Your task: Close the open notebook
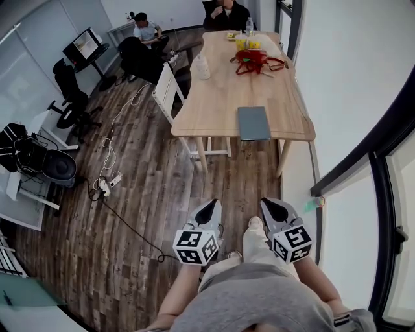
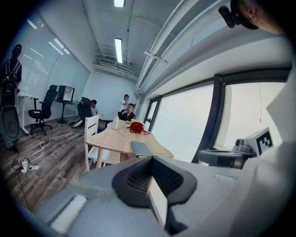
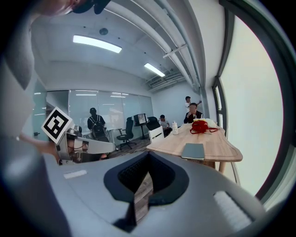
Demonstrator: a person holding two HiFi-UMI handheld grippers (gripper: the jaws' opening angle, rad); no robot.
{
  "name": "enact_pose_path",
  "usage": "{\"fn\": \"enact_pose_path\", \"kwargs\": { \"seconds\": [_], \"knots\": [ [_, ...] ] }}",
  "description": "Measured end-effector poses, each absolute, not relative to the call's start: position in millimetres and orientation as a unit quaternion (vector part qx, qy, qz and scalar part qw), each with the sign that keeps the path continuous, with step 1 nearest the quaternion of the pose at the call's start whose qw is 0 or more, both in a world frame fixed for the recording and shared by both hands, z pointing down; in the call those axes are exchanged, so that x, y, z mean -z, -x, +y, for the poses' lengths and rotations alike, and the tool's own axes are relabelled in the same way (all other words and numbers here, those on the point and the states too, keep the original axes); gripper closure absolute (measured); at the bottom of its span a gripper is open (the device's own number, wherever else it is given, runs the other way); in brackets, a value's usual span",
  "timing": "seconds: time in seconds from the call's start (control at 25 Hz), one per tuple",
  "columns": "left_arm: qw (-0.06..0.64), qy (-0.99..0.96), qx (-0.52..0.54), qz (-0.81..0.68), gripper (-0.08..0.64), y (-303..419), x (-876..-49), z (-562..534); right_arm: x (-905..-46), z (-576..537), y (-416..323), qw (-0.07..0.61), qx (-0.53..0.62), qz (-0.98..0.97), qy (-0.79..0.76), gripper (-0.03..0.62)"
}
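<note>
**Notebook lies shut on the table, both grippers far from it**

The notebook is on the wooden table, at the end nearest the person. It lies flat, close to the table's edge. Its grey-blue cover is on top, so it looks closed.

The person stands back from the table. The left gripper and the right gripper are held low, close to the person's body, and both point toward the table. The left gripper's fingers are pressed together with nothing between them. The right gripper's fingers also meet at the tips and hold nothing. Both grippers are well apart from the notebook.

Between the grippers and the table is a stretch of brown wood floor. One shoe of the person shows between the grippers.

Farther along the table is a red bag with its straps spread out. Behind it are some yellow things, too small to make out. A white bottle stands near the table's left side. A white chair is tucked in beside that left side.

A long cable runs over the floor to a power strip, off to the left. Black office chairs and a screen stand by the glass wall on the left.

Two people sit near the far end of the table, one at the left and one at the end. Big windows run along the right side of the room.
</note>
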State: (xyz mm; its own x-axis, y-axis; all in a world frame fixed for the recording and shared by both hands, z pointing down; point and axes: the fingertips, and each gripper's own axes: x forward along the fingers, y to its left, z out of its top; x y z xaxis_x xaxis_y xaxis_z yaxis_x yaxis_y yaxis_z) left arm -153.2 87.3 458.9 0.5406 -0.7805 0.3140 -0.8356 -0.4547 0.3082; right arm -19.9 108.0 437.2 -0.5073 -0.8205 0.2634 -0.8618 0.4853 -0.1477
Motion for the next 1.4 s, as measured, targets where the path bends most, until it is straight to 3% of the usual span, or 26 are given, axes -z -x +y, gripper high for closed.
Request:
{"fn": "enact_pose_path", "kwargs": {
  "seconds": [1.4],
  "knots": [
    [0.215,-0.859,-0.063,-0.46,0.555,161,-459,101,-437,128,40,0.089,-0.122,-0.867,-0.475,0.593]
  ]
}}
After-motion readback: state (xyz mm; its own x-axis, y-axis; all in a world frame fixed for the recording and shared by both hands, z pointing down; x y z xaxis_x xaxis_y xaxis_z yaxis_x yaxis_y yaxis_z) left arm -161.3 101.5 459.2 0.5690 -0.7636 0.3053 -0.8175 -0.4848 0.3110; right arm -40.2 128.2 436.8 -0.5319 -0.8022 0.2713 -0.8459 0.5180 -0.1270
